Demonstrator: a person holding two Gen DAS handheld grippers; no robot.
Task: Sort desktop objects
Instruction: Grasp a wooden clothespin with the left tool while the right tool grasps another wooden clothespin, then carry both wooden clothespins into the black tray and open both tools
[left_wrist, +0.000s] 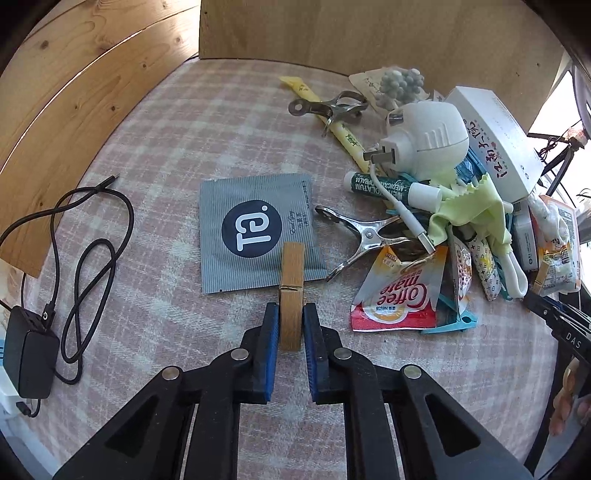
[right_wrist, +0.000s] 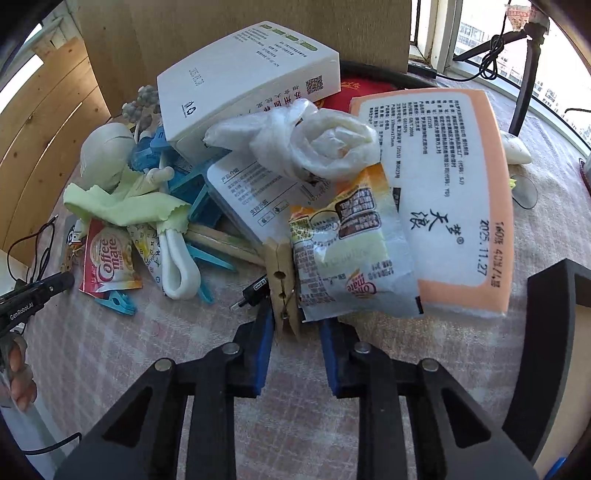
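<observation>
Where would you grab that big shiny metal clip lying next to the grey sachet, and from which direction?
A judgement: take the metal clip by its two long handle arms, which splay toward the grey sachet. Come from above on that sachet side, closing across both arms. Its jaw end is buried under the white cable and the Coffee mate packet, so that end is crowded.
</observation>
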